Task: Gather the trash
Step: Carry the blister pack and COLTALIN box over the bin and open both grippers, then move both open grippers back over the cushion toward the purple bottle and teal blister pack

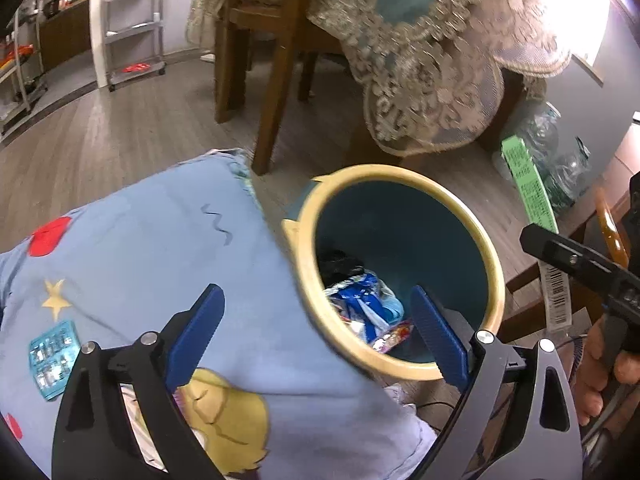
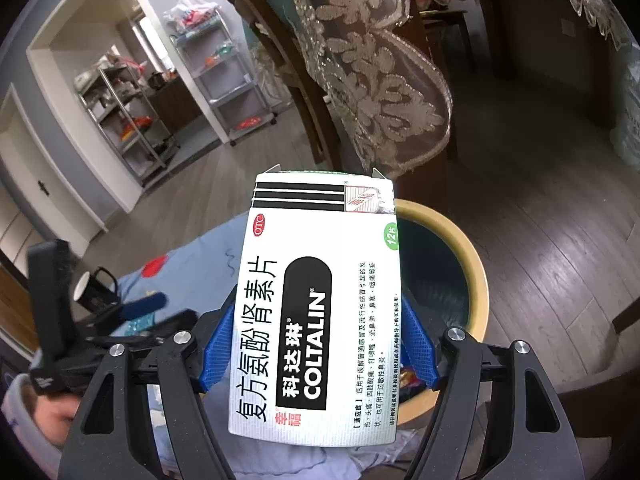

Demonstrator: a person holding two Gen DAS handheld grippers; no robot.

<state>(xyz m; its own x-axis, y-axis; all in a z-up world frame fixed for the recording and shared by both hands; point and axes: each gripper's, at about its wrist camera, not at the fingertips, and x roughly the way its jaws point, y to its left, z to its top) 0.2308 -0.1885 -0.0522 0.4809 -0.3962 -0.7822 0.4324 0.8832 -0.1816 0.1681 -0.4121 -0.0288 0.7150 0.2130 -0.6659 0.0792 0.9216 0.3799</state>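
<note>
Left gripper (image 1: 316, 336) hanging wide apart and empty over the near rim of a round trash bin (image 1: 494, 264), cream-rimmed, teal inside, holding nothing between its blue pads. Right gripper (image 2: 316, 344) clamping a white COLTALIN medicine box (image 2: 316, 300) by its two long sides, box upright and tipped forward, hovering just short of the same bin's rim.

Already lying at the bottom of the bin: crumpled blue-and-white wrappers (image 1: 362, 300) and something dark behind them, possibly a black bag, hard to tell in the shadow.

Judging by this, mid-collection: one hand apparently done with its drop, the other carrying the next piece. Calling next for moving the box forward over the bin's mouth, clear of the rim, then spreading the right pads to let it fall.

Sitting just left of the bin, touching its side: a light blue cushion (image 1: 160, 264) with a cartoon print of a star and red shapes. Resting on that cushion near the left gripper: a foil blister pack of pills (image 1: 54, 356), perhaps the next pick.

Standing on grey wood-look flooring (image 1: 120, 140), beside dark wooden chair legs (image 1: 276, 80) and a table draped in a lace-trimmed blue cloth (image 1: 432, 72). Showing farther back: white shelving racks (image 2: 228, 80) with kitchen clutter.
</note>
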